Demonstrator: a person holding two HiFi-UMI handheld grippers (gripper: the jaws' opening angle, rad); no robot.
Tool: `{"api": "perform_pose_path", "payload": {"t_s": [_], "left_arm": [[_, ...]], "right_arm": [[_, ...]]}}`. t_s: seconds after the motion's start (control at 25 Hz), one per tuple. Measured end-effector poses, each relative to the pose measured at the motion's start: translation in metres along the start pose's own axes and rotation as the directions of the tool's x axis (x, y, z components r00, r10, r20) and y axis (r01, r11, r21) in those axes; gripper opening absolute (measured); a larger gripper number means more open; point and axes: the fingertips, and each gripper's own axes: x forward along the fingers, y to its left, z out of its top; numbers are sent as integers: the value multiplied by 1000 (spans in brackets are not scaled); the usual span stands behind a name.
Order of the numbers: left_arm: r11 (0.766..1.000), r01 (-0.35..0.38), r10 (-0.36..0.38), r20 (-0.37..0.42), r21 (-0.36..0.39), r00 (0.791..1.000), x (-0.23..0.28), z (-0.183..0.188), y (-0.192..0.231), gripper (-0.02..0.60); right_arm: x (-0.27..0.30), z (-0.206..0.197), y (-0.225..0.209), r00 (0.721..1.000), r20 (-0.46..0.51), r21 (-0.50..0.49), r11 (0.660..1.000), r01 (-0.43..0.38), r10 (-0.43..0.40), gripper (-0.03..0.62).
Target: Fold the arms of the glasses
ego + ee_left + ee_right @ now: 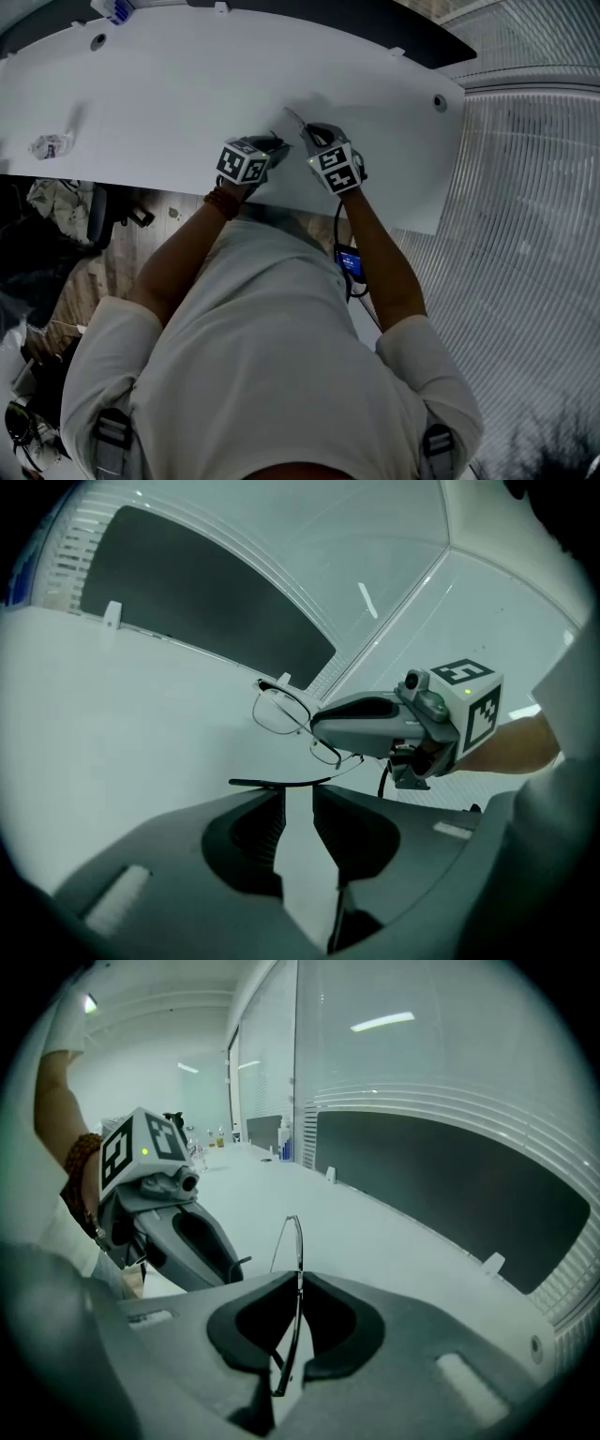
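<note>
The thin wire-rimmed glasses hang above the white table near its front edge. My right gripper is shut on their frame, which shows edge-on between its jaws. One dark arm sticks out sideways and lies across just beyond the tips of my left gripper. That gripper's jaws stand a narrow gap apart with bare table showing between them. In the head view the two grippers sit close together, left and right, with the glasses a faint line above them.
A small crumpled wrapper lies at the table's left. Cable holes mark the tabletop. A dark panel runs along the far side. Bottles stand at the far end. Bags lie on the floor below.
</note>
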Motion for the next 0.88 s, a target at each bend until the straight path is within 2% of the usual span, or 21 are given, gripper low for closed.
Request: {"api": "perform_pose_path", "payload": {"t_s": [0.2,0.4,0.64,0.76,0.88], "left_arm": [[1000,7,-7,1,8,1000,2,6,4,92],[1000,10,-9,-6,28,1000,3,10,6,91],[1000,14,-13,-24,15,1000,6,2,12,91],[1000,23,-23,-38,-2,999,10,-6,16,90],[1000,12,-12,-47,-5,999,9,-10,19,89]], "right_arm": [[2,-7,14,1000,-21,-85,996,-19,18,18],[3,-11,26,999,-36,-118,992,-37,33,18],[11,-19,21,998,-60,-172,985,-2,-9,18],[19,-30,19,994,-92,-251,968,26,-51,18],[26,-43,19,988,-114,-364,930,54,-102,18]]}}
